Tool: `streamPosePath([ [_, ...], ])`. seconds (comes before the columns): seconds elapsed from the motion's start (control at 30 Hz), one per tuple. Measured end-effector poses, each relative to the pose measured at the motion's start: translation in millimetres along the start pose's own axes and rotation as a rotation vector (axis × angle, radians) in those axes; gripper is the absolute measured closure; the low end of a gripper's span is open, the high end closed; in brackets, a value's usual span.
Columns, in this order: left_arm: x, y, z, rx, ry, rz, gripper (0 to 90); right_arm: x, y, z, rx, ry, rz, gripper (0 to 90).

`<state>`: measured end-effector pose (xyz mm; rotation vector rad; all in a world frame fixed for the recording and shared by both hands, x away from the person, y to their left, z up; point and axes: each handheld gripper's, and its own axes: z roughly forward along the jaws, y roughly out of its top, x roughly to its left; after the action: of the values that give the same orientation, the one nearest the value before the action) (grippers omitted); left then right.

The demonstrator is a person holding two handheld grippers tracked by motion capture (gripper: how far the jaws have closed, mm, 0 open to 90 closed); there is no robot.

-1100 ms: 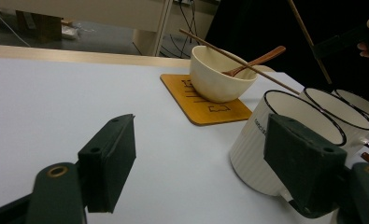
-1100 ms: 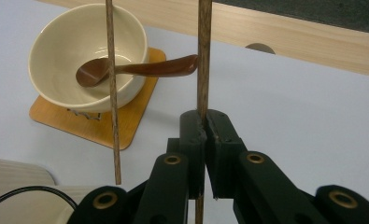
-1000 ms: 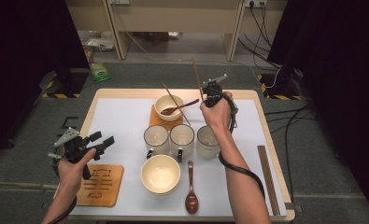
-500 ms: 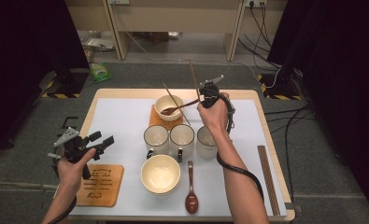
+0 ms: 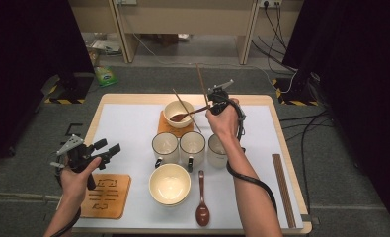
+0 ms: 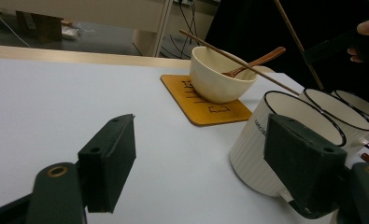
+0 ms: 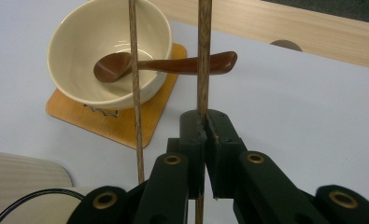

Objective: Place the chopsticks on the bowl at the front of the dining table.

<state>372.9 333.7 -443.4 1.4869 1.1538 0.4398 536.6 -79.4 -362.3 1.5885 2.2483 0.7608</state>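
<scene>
My right gripper (image 7: 204,123) is shut on a brown chopstick (image 7: 203,56), which stands up and away from the jaws. In the high view this gripper (image 5: 213,98) hovers just right of a cream bowl (image 5: 178,113) on a wooden coaster (image 5: 169,129). A brown spoon (image 7: 126,65) rests in the bowl with its handle over the rim. A second chopstick (image 7: 134,70) lies slanted across the bowl's rim, outside the jaws. My left gripper (image 5: 109,146) is open and holds nothing at the table's left edge, pointing toward the mugs (image 6: 275,140).
Three white mugs (image 5: 192,145) stand in a row mid-table. In front of them are a second cream bowl (image 5: 170,183) and a brown spoon (image 5: 202,205). Another coaster (image 5: 106,195) lies front left, and a pair of chopsticks (image 5: 284,190) lies along the right edge.
My right hand has shifted a little left and away with the chopstick still clamped. The left gripper has stayed where it was.
</scene>
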Motion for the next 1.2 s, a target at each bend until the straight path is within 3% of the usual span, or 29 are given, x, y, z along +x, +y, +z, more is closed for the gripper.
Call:
streamPosePath([
  [1.2,0.1,-0.1,-0.3,-0.001,0.002,-0.001,24.6,8.6,-2.7,19.4,0.070,0.040,-0.045,85.4],
])
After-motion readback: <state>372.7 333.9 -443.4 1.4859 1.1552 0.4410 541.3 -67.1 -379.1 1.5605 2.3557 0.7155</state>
